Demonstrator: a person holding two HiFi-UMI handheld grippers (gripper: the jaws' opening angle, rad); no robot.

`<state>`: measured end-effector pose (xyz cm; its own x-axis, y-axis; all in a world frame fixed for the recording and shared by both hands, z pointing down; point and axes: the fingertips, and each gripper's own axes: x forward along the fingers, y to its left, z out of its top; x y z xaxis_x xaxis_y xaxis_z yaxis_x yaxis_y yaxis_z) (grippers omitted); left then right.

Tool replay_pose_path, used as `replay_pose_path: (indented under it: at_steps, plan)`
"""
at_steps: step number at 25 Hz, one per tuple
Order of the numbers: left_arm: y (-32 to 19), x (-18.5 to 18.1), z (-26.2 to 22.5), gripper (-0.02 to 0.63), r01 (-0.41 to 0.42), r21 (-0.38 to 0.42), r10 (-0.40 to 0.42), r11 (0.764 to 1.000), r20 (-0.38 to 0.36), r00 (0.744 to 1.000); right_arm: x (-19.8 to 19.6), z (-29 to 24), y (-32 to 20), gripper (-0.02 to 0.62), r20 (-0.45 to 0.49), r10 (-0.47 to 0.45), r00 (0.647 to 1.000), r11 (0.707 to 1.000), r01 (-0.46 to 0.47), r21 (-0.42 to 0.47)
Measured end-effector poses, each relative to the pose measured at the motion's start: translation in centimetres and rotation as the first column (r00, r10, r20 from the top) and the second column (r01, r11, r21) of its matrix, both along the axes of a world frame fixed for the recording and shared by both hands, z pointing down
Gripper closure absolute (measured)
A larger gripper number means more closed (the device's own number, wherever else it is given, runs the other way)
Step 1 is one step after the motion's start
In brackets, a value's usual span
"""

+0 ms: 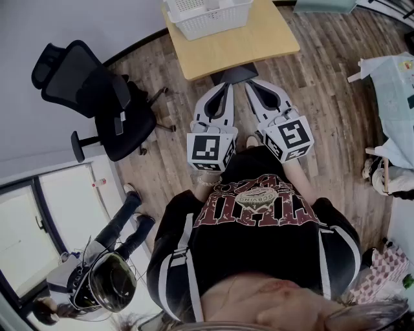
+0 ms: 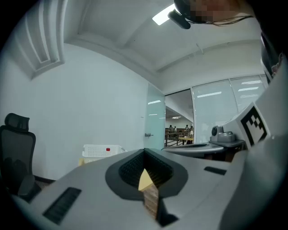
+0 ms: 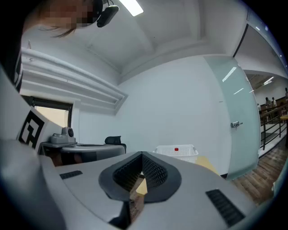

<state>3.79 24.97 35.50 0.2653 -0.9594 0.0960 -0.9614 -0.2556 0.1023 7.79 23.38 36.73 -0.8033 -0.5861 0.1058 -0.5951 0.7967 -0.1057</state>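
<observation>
Jaws of left gripper (image 1: 226, 86) and right gripper (image 1: 251, 85) are closed on nothing (seemingly a neutral carry posture), both aimed at the white basket (image 1: 207, 18) on the wooden table (image 1: 259, 40) ahead.

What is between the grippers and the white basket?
Head view: between left gripper, right gripper and basket lie only bare tabletop and the table's dark base.
</observation>
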Motion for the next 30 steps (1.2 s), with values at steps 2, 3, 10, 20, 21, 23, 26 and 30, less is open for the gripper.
replay_pose_path:
  at_steps: [2, 3, 10, 20, 21, 23, 26, 30]
  plan:
    - [-0.3, 0.1, 0.0, 0.56, 0.001, 0.002, -0.001, 1.0, 0.001, 1.0, 0.1, 0.0, -0.3, 0.579, 0.0, -0.005, 1.0, 1.0, 0.005, 0.0]
    - [-0.4, 0.2, 0.0, 0.56, 0.002, 0.003, -0.002, 1.0, 0.001, 1.0, 0.1, 0.1, -0.4, 0.578, 0.001, -0.007, 1.0, 1.0, 0.007, -0.001]
    - [-0.8, 1.2, 0.1, 0.56, 0.01, 0.0, -0.01, 1.0, -0.002, 1.0, 1.0, 0.1, -0.6, 0.578, 0.017, -0.025, 1.0, 1.0, 0.025, -0.008]
    - [-1.5, 2.9, 0.8, 0.56, 0.049, -0.016, -0.049, 0.999, -0.001, 0.999, 2.6, 0.6, -1.5, 0.578, 0.015, -0.057, 0.998, 0.998, 0.058, -0.02]
    - [-1.6, 3.0, 0.8, 0.56, 0.056, -0.015, -0.056, 0.998, -0.002, 0.998, 2.6, 0.5, -1.6, 0.578, 0.014, -0.065, 0.998, 0.998, 0.065, -0.017]
    - [-1.7, 3.2, 0.9, 0.56, 0.066, -0.014, -0.066, 0.998, -0.003, 0.998, 2.8, 0.4, -1.7, 0.578, 0.02, -0.079, 0.997, 0.997, 0.079, -0.01]
    - [-1.9, 3.3, 1.1, 0.56, 0.079, -0.02, -0.079, 0.997, 0.007, 0.997, 3.0, 0.5, -2.0, 0.578, 0.028, -0.087, 0.996, 0.996, 0.088, -0.012]
    - [-2.1, 3.1, 1.1, 0.56, 0.097, -0.022, -0.097, 0.995, 0.008, 0.995, 3.0, 0.6, -2.3, 0.578, 0.051, -0.1, 0.994, 0.995, 0.101, -0.026]
